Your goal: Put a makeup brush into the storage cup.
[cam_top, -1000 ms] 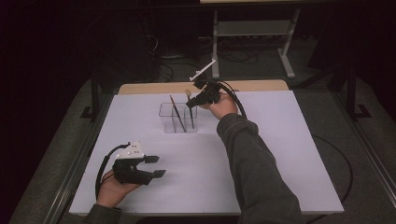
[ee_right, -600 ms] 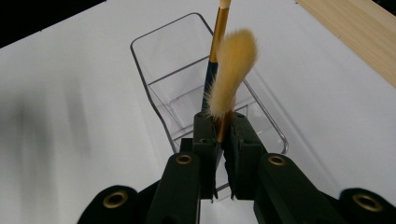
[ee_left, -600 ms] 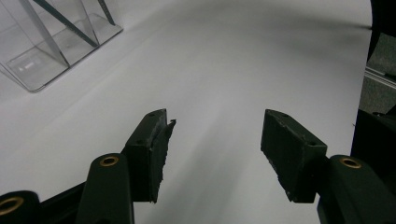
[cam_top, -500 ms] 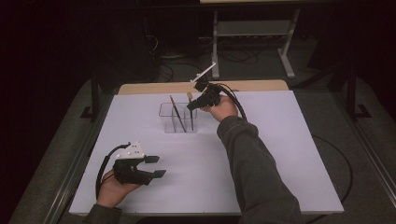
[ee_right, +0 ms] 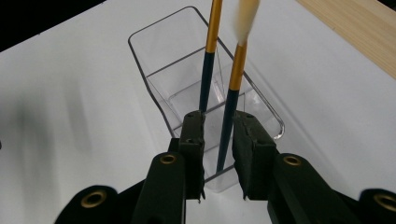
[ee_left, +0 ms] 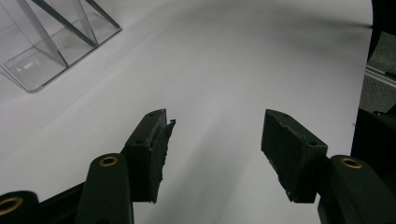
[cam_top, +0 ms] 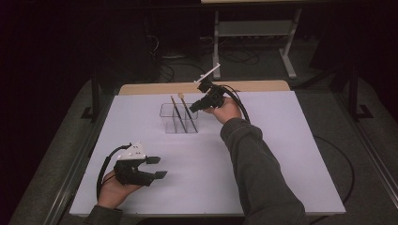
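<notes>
Clear rectangular plastic holder (cam_top: 178, 119) with inner compartments, standing on the white table sheet (cam_top: 281, 154) toward its far edge, taken as landmark. Two paintbrushes lean inside the clear rectangular plastic holder: a dark-handled brush with gold ferrule (ee_right: 208, 60) and a second dark-handled brush with gold ferrule and pale bristle tip (ee_right: 233, 88). The right gripper (ee_right: 218, 154) hovers just over the holder's near end; its jaws have just been opening, and the second brush's handle stands in the gap, apparently free of the pads. The release suggests this brush is now deposited. The left gripper (cam_top: 155, 168) rests well on the near side of the holder, jaws parted and empty.
</notes>
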`<state>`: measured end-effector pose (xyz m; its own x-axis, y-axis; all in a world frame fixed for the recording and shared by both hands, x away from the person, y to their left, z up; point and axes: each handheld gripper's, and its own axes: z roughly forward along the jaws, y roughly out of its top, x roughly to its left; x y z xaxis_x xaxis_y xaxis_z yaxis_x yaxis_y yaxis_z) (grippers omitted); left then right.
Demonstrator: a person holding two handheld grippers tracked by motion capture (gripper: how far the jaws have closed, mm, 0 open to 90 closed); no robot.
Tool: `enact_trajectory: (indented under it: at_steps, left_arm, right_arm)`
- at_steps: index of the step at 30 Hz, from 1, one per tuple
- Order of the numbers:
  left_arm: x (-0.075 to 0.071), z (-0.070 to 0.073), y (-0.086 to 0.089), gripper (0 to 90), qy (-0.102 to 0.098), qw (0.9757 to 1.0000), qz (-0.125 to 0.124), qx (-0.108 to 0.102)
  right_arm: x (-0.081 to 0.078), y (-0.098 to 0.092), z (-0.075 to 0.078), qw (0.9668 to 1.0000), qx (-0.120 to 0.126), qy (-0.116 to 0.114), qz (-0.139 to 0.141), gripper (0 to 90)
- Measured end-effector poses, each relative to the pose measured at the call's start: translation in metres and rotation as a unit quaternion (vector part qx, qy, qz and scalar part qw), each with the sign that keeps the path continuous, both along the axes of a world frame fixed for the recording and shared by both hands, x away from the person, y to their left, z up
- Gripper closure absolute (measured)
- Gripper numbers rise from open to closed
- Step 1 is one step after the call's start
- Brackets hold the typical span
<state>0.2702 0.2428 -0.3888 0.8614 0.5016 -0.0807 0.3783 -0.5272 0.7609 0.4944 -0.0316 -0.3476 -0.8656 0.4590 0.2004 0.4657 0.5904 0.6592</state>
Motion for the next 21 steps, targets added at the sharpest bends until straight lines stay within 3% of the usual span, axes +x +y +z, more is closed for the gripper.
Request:
enact_trajectory:
  at_steps: [16,21]
  left_arm:
    - [0.000,-0.001,0.000,39.7,0.001,1.0000,0.002,0.002]
    - [0.000,-0.001,-0.001,39.1,0.006,1.0000,0.003,-0.002]
  right_arm:
    - [-0.011,-0.024,0.005,0.9996,0.022,0.003,-0.017,66.6]
    - [-0.017,-0.034,0.008,0.9991,0.039,-0.002,-0.019,62.7]
